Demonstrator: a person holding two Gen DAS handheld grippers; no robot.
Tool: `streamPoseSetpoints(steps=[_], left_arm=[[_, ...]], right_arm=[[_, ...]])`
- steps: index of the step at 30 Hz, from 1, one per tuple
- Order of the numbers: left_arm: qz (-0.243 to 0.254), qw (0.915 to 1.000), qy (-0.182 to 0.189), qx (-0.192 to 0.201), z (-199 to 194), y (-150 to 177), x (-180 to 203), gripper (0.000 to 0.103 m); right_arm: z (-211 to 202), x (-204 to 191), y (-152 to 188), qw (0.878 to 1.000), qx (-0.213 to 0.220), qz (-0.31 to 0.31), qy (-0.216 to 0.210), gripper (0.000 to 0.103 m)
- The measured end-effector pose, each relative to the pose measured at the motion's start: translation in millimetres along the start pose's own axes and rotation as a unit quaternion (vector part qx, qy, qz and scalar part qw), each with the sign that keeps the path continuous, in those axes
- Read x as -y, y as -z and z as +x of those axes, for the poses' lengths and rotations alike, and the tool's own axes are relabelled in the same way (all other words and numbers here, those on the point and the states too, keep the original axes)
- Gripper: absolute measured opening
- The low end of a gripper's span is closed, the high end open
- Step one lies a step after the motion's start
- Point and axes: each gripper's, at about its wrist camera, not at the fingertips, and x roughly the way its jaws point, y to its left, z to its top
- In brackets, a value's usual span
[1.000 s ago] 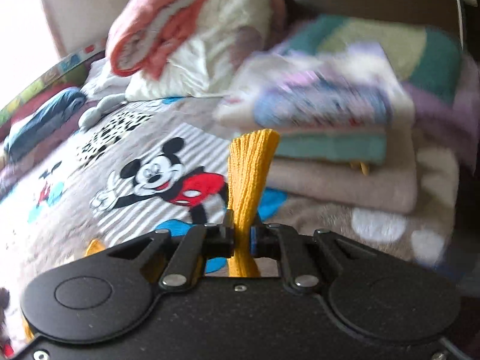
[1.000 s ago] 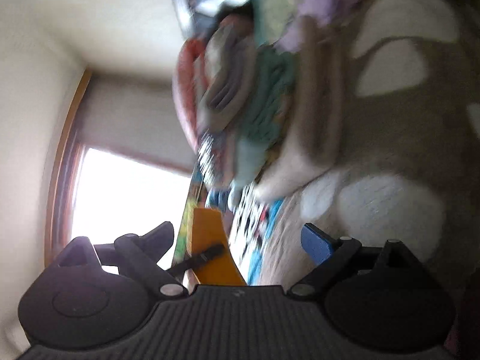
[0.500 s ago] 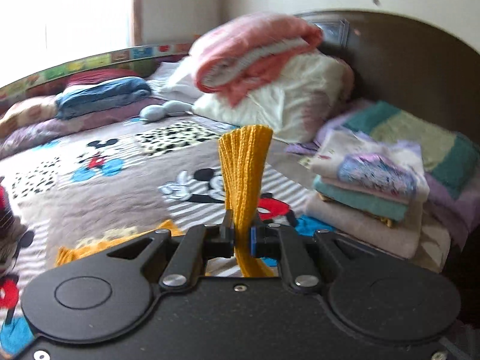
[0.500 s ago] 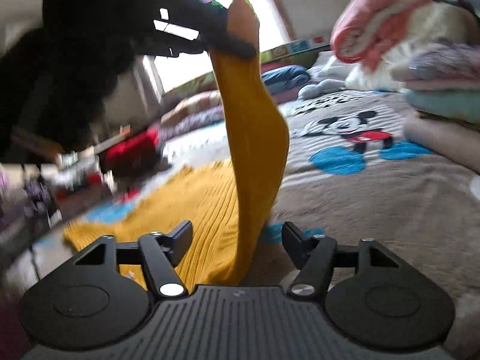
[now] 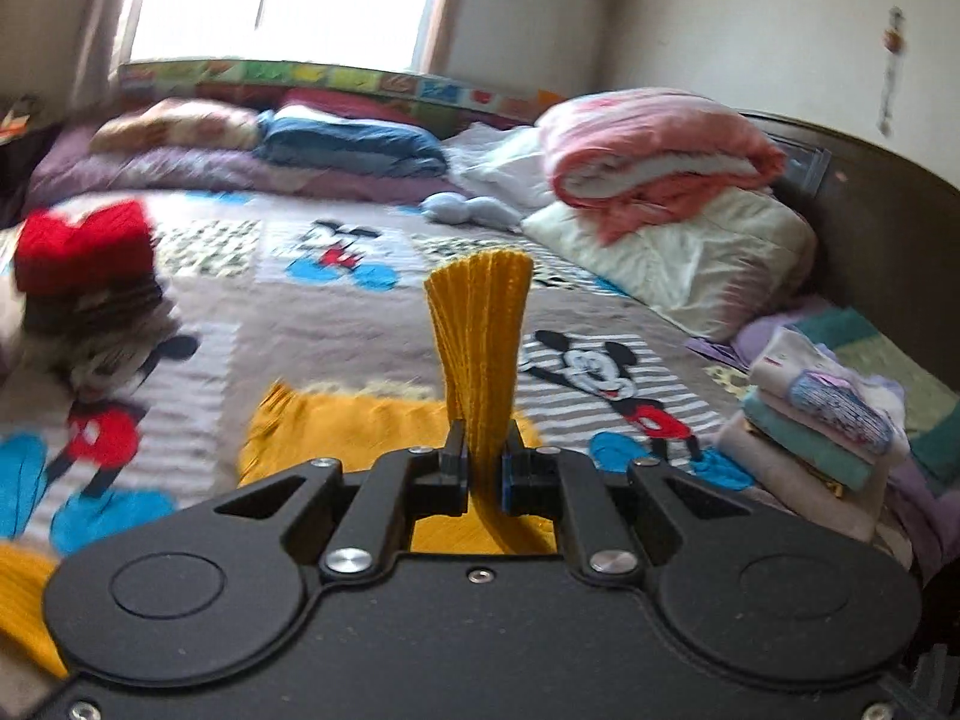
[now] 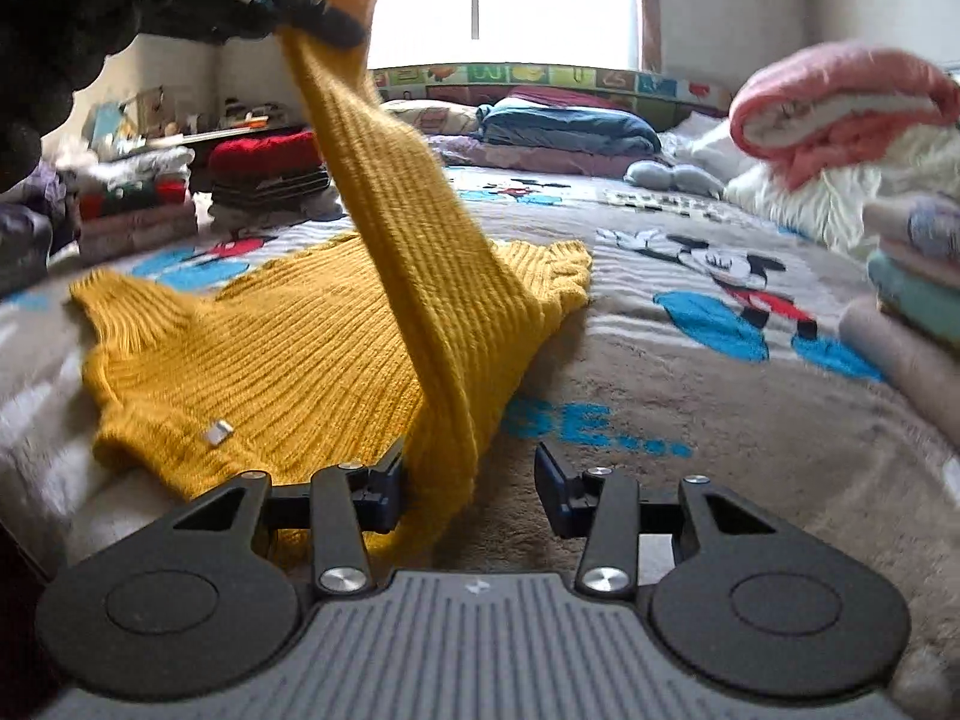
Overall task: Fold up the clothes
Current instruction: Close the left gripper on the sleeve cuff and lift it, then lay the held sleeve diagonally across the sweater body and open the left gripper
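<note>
Left gripper (image 5: 483,468): clenched on a bunched fold of the yellow knit sweater (image 6: 288,354), lifting it up toward 12 o'clock.
Right gripper (image 6: 468,483): jaws apart, gripping nothing; the raised strip seems to brush its left finger.
Sweater: body flat on the Mickey blanket (image 6: 690,360).
Folded stack (image 5: 816,438): at 3 o'clock, well apart.

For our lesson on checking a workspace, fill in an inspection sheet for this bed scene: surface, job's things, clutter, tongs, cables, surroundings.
Surface: cartoon-mouse bedspread.
Job's things: yellow knit sweater, body flat, one sleeve lifted.
Clutter: folded stack at right; red-topped pile at left; pink blanket on a white pillow.
Tongs: left tongs clamped on the sleeve; right tongs open beside the sleeve.
Cables: nothing seen.
Surroundings: bright window, dark headboard.
</note>
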Motion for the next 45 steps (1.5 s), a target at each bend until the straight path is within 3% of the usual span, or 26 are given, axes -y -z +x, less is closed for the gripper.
streamPoseSetpoints(steps=[12,23,29,34,38,40,42,45], left_arm=[[-0.088,0.9952,-0.039,-0.016,-19,51,-84,0.008],[-0.099,0.9933,-0.051,-0.03,-13,96,-115,0.008],[-0.133,0.9901,-0.037,-0.028,-8,112,-132,0.008],[-0.155,0.9873,-0.026,-0.021,-6,113,-138,0.008],[-0.139,0.99,-0.02,-0.011,-8,105,-134,0.008],[-0.136,0.9905,-0.02,-0.004,-8,103,-135,0.008],[-0.134,0.9907,-0.022,-0.002,-6,102,-136,0.008],[-0.133,0.9908,-0.026,0.001,-3,102,-139,0.008]], right_arm=[[-6,-29,3,0.997,0.002,-0.082,0.01,0.045],[-7,-39,6,0.995,-0.008,-0.104,0.009,0.043],[-11,-42,7,0.993,-0.011,-0.116,0.011,0.043],[-26,-50,6,0.99,0.025,-0.137,-0.024,0.044],[-33,-57,4,0.986,0.053,-0.147,-0.053,0.045],[-27,-58,3,0.986,0.046,-0.141,-0.07,0.045],[-21,-59,2,0.986,0.035,-0.133,-0.089,0.056],[-12,-60,4,0.984,0.006,-0.121,-0.133,0.062]])
